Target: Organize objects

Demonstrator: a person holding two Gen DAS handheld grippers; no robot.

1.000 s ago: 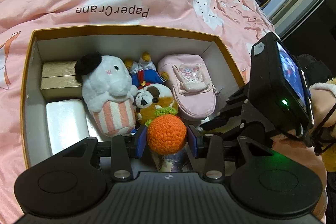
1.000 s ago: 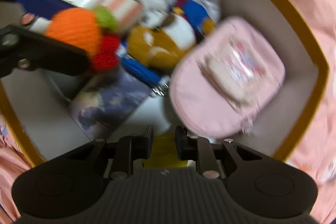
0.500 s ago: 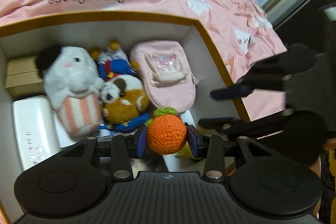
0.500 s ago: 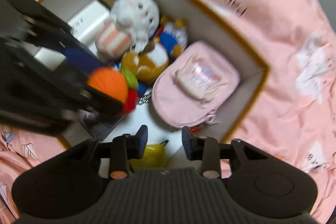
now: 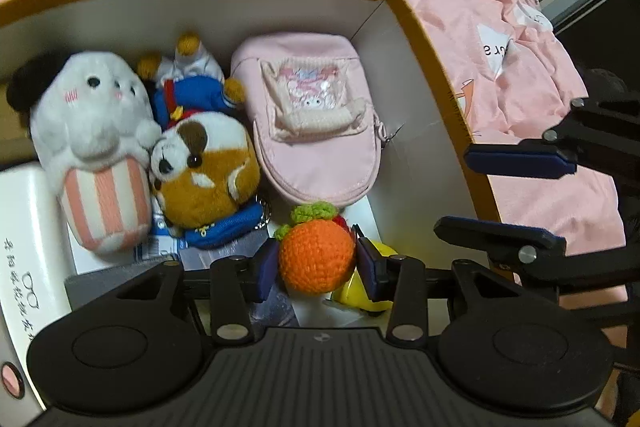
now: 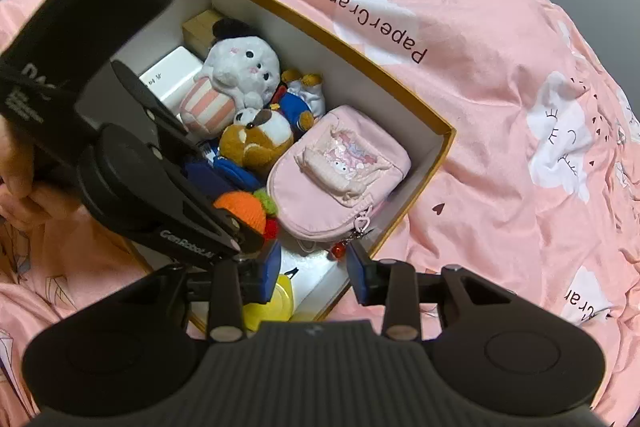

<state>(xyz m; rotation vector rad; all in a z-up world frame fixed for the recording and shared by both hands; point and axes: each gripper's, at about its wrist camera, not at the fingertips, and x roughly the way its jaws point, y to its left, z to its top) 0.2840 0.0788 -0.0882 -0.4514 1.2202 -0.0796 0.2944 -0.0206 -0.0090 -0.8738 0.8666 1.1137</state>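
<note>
Left gripper (image 5: 317, 263) angled steeply down, pads clamped on both sides of a crocheted orange (image 5: 316, 255). Right gripper (image 6: 313, 273) also pitched down, jaws just opened, nothing between them. Bare hand (image 6: 20, 187) grips left unit.

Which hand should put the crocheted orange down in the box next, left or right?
Left. The left gripper already clamps the crocheted orange above the box's near end, beside the pink pouch. The right gripper is open, holding nothing.
</note>
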